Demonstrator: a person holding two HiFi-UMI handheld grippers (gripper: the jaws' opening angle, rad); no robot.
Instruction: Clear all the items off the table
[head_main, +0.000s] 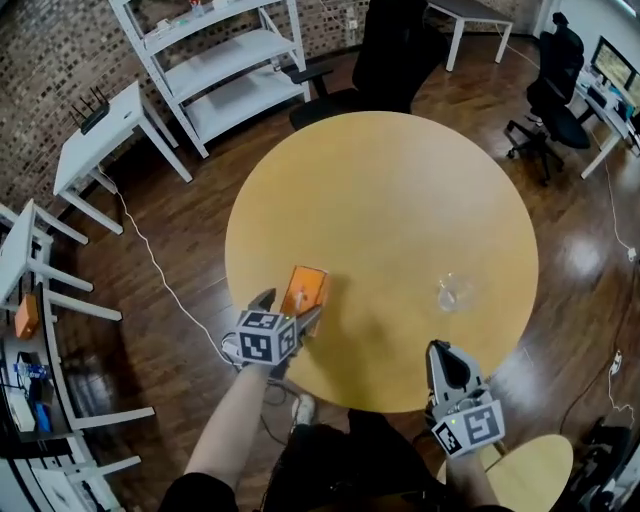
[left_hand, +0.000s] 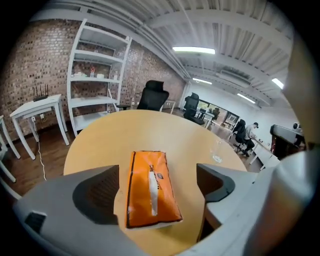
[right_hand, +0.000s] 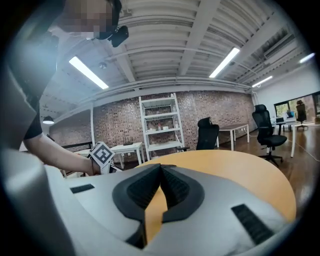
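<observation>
I work at a round, pale wooden table (head_main: 400, 170) in a room with a brick wall (head_main: 40, 60) and white shelves (head_main: 230, 60). The orange tissue pack (left_hand: 150, 187), with a white strip along its top, lies flat near the table's edge. My left gripper (head_main: 290, 306) has its jaws wide apart around it and not pressing. My right gripper (head_main: 443, 350) is closed on nothing.

- A round, pale wooden counter (head_main: 400, 190) fills the middle of the frame.
- An orange tissue pack (head_main: 305, 290) lies flat near its lower-left edge.
- A clear glass (head_main: 450, 293) stands at lower right, well apart.
</observation>
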